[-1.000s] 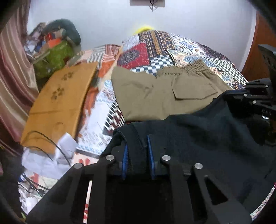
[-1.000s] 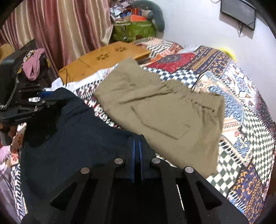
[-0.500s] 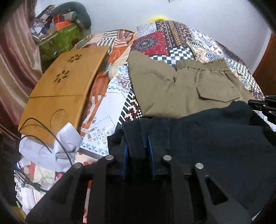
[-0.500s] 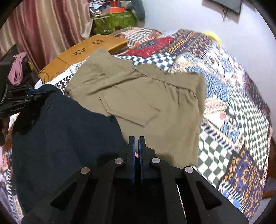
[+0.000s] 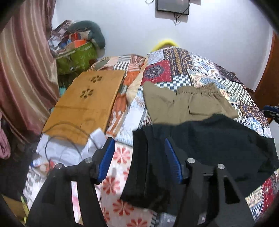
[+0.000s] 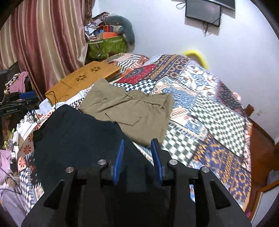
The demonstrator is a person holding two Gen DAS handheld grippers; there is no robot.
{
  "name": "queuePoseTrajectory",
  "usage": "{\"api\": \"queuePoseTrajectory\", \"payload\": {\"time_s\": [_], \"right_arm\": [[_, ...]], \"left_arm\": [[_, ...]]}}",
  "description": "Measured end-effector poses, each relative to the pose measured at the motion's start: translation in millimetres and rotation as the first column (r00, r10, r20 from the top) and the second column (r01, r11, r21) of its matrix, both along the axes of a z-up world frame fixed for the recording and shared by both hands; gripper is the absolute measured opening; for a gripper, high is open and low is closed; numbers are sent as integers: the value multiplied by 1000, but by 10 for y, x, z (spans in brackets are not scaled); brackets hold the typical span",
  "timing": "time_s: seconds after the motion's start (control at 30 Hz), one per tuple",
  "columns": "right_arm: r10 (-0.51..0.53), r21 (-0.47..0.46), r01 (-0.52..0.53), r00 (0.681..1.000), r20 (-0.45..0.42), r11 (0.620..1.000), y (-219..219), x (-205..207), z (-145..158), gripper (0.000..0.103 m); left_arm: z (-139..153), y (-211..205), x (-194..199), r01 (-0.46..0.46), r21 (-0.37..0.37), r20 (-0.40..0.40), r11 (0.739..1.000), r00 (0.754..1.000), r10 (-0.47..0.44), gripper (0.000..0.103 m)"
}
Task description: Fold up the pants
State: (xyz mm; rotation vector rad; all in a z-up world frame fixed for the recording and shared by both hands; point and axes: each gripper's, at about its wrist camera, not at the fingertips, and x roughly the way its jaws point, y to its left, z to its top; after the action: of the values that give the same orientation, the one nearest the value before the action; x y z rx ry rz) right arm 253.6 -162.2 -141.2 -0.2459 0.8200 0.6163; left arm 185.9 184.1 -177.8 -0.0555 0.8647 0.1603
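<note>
Both wrist views look steeply down along their own blue-padded fingers, close over the bed (image 5: 200, 73). Both share the black pants (image 5: 209, 139) at frame bottom, khaki shorts (image 6: 132, 111) mid-frame, and the wall screen (image 6: 203, 12) at upper right.

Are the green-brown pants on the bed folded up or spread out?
Folded. The olive pants lie as a compact, layered rectangle on the bedspread, waistband and pocket showing, no long legs stretched out.

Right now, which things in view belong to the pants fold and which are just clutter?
In the job:
- black pants
- left gripper, jaws opening
- right gripper, jaws opening
- patterned bedspread

Lying about:
- folded khaki pants
- wooden lap desk
- green bag
- wall screen
</note>
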Motion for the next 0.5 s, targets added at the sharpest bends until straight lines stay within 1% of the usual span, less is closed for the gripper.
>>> {"api": "queuePoseTrajectory", "payload": {"time_s": [0.07,0.17,0.23,0.3,0.4,0.43,0.47,0.5], "right_arm": [[-28,14,28,1000,-3,1000,-151,-95,-2,29],[-98,29,98,995,-10,995,-428,-224,-42,29],[-154,37,155,988,-20,987,-638,-319,-67,30],[-227,42,228,973,-34,973,-904,-406,-113,30],[-340,49,342,939,-45,938,-1312,-542,-148,33],[-378,55,380,925,-50,923,-1447,-608,-164,37],[-429,59,432,901,-59,900,-1624,-681,-200,39],[-460,61,464,885,-64,884,-1734,-732,-216,42]], "left_arm": [[-114,10,-99,-14,-36,-36,999,999,13,59],[-298,-8,-206,-29,-70,-82,997,996,23,59],[-439,-29,-262,-42,-93,-117,995,993,31,59],[-545,-53,-295,-52,-108,-143,993,989,37,59],[-707,-66,-302,-72,-126,-175,989,983,49,59],[-743,-65,-286,-80,-127,-183,989,981,56,59],[-782,-60,-268,-90,-130,-191,987,980,64,59],[-804,-41,-270,-97,-135,-196,986,978,69,59]]}}
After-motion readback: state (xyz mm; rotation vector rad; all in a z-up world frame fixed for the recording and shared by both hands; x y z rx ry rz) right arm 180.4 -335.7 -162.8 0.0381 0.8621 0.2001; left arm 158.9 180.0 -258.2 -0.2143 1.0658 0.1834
